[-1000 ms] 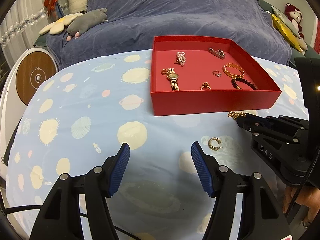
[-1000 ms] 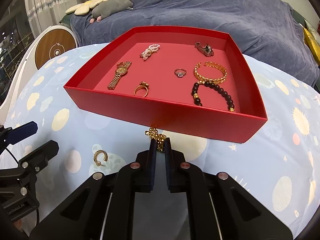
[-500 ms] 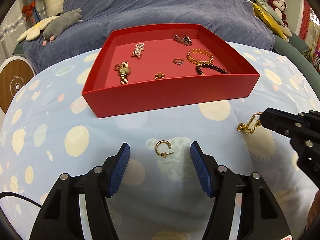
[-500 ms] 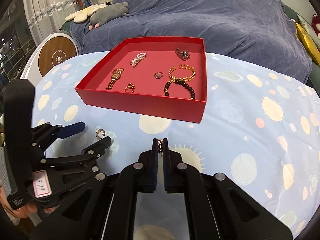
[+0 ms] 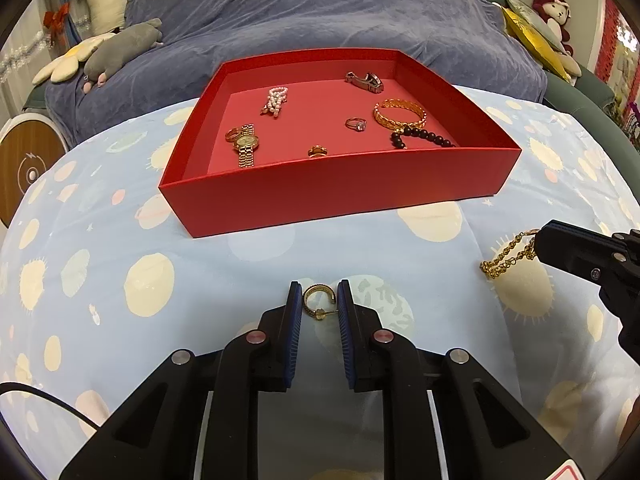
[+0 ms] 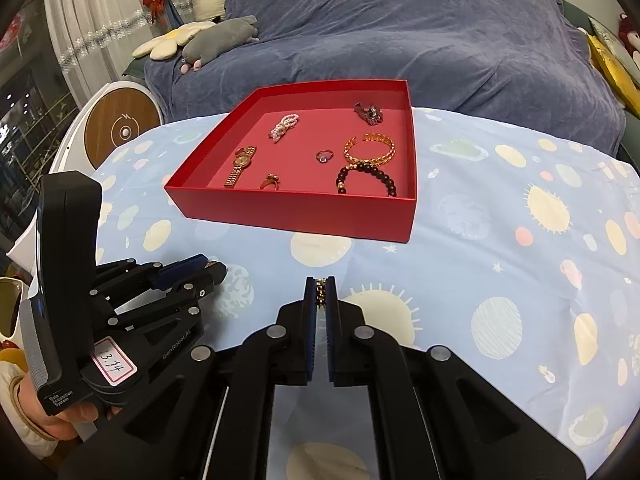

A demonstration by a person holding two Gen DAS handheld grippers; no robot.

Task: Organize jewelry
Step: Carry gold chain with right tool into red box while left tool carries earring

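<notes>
- My left gripper (image 5: 319, 305) is down on the cloth (image 5: 248, 264), jaws closing around the hoop earring (image 5: 318, 301). The earring sits right between the blue pads (image 5: 295, 312). It looks like they're touching its sides, but I can't swear they're pressing yet.
- My right gripper (image 6: 320, 294) is clamped tight on the gold chain (image 6: 320, 292). In the left view the chain (image 5: 506, 255) dangles off its tip in a loop, and I can't tell if the low end touches the cloth.
- The two grippers are near each other, left one on the left side in the right cam (image 6: 208, 270), both in front of the red tray (image 5: 340, 196).
- Tray sits on the cloth, near the blue-covered sofa (image 5: 320, 12).
- Inside the tray: gold watch (image 5: 246, 145) at front left with a ring (image 5: 233, 134) touching it, pearl piece (image 5: 276, 98) behind that, dark clip thing (image 5: 365, 80) at the back.
- Also in there: small stone ring (image 5: 356, 123) mid, gold ring (image 5: 317, 151) up front, gold cuff (image 5: 400, 114) on the right with the dark bead bracelet (image 5: 422, 137) just in front, touching or nearly.
- A hand (image 6: 56, 412) is holding the left gripper's handle at bottom left of the right cam.
</notes>
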